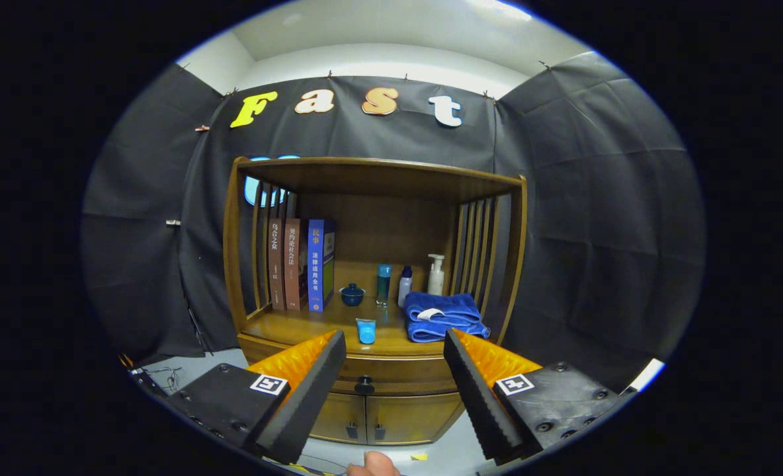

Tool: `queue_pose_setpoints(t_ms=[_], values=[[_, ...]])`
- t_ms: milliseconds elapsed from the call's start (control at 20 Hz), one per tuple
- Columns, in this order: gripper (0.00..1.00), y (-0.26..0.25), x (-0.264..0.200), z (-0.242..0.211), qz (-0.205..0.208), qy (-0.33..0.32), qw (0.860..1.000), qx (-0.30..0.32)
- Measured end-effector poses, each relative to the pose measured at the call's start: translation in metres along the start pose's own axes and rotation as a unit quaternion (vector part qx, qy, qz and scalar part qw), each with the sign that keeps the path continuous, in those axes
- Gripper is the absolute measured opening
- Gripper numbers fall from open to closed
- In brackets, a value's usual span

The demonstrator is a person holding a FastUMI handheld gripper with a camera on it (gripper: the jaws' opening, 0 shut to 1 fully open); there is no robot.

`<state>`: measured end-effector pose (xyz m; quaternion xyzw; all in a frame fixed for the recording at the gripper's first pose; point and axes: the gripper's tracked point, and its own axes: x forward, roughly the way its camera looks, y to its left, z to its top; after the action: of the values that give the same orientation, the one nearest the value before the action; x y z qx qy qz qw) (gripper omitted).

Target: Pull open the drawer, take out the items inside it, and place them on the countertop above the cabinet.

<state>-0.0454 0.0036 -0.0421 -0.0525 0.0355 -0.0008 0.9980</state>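
Ahead, between the wide-spread, empty fingers (395, 370), the wooden cabinet's drawer with its dark knob (364, 383) sits closed; a small blue cup (366, 330) (origin unknowable) stands on the surface (286, 327) above it.

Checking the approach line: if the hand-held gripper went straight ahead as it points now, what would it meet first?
Probably the closed wooden drawer front with its small dark round knob, which sits between the open fingers of the hand-held gripper, some way ahead. Depth is unclear, so it could instead pass just above, over the countertop edge.
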Motion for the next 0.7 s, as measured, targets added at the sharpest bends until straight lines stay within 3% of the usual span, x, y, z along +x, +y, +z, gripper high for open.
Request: queue_pose_setpoints(t_ms=[700], values=[[0.98, -0.008, -0.026, 0.023, -0.001, -0.019, 1.0, 0.018]])
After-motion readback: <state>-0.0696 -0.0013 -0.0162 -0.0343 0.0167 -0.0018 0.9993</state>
